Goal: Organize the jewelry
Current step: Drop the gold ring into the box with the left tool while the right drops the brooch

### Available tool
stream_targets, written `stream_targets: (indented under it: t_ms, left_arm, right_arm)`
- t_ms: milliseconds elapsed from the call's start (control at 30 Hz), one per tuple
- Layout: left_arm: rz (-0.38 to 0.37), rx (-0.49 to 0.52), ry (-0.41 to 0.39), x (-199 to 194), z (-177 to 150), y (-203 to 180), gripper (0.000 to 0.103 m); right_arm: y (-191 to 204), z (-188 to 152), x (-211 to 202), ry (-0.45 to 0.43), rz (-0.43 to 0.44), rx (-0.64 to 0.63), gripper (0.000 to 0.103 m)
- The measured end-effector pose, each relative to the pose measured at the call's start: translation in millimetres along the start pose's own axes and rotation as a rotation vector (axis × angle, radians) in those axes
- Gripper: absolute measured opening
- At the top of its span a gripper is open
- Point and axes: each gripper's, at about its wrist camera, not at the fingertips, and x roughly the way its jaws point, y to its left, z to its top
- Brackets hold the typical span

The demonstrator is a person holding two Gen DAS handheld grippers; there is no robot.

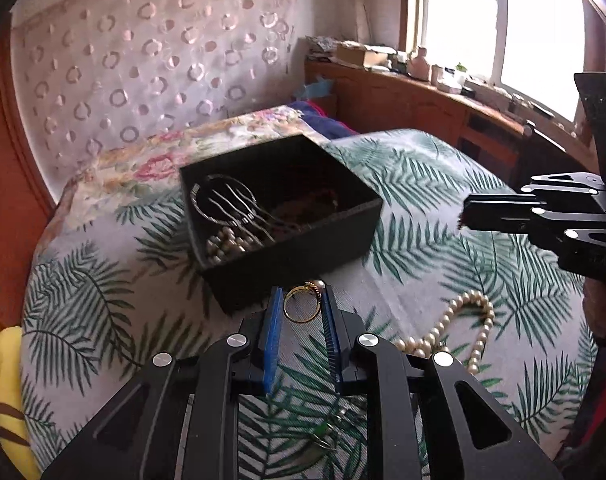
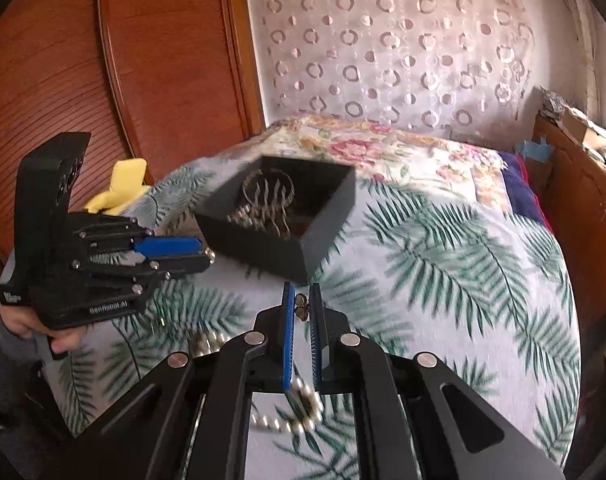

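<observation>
A black open box sits on the palm-print bedspread; it holds a hair comb, a bangle and pearls. It also shows in the right wrist view. My left gripper is shut on a gold ring, just in front of the box. My right gripper is shut on a small dark earring, near the box's front corner. A pearl necklace lies on the bedspread to the right of the left gripper; in the right wrist view it lies under the right gripper.
A small green-stoned piece lies on the bedspread under the left gripper. A floral quilt lies behind the box. A wooden wardrobe stands left, a cluttered wooden shelf under the window right. A yellow cloth lies at the bed's left edge.
</observation>
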Motion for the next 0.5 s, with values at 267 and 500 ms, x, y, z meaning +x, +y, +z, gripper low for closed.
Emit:
stream_targets:
  t_ms: [267,500]
  left_arm:
    - [0.024,-0.03,-0.046,-12,17,17,0.018]
    - [0.046,-0.061,-0.06,-12,27,34,0.018]
  right_arm:
    - [2,41,31,0.009,0.066,0.022,0.008]
    - [1,53,59,0.051,0.057,0.03,0.009]
